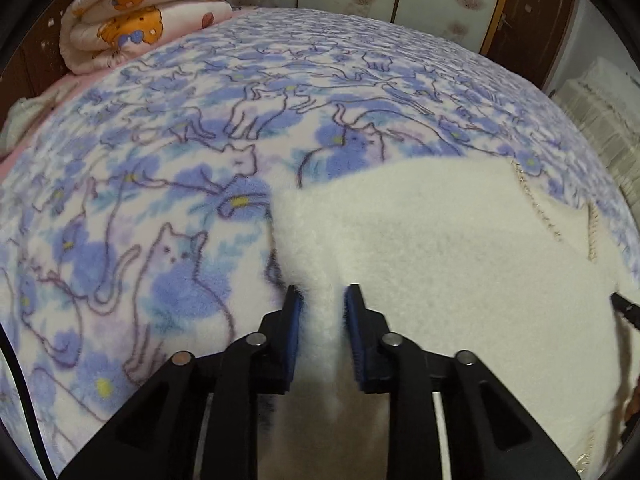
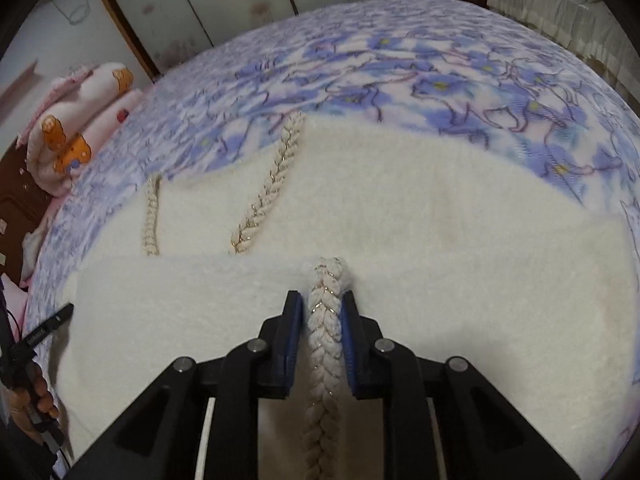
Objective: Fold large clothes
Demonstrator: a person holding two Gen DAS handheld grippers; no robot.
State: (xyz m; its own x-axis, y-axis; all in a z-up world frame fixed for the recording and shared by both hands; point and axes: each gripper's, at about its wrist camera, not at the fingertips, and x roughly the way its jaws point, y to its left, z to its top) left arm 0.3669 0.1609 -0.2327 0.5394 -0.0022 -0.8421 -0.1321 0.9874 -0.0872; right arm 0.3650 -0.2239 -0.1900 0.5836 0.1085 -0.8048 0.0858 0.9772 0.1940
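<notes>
Two wrist views, both over a bed covered by a blue-and-white cat-print fleece blanket (image 1: 168, 208).

Left wrist view: the left gripper (image 1: 322, 294) sits at lower centre of the frame. Its blue-padded jaws are narrowed onto a raised ridge of the white fleece garment (image 1: 440, 232), with fabric filling the gap between the pads. The garment spreads over the lower right of the frame, flat on the blanket, its left edge running up from the jaws. Braided trim (image 1: 538, 200) shows near the garment's upper right corner. A folded bear-print quilt (image 1: 132, 20) is stacked at upper left. The tip of the right gripper (image 1: 626, 310) enters at the right edge, touching the garment; its jaw state cannot be told here.

Right wrist view: the right gripper (image 2: 320, 302) is at lower centre, jaws closed to a narrow gap around a thick braided band (image 2: 326, 320) of the garment (image 2: 460, 216), pads touching it on both sides. A folded-over layer lies across the lower half of the frame, its straight edge crossing just beyond the fingertips. Two further braided strips (image 2: 266, 196) lie upper left of centre on the layer beneath. The left gripper (image 2: 48, 326) shows at the left edge, at the garment's border, with a hand (image 2: 38, 396) below it. Quilt (image 2: 76, 128) at far left.
</notes>
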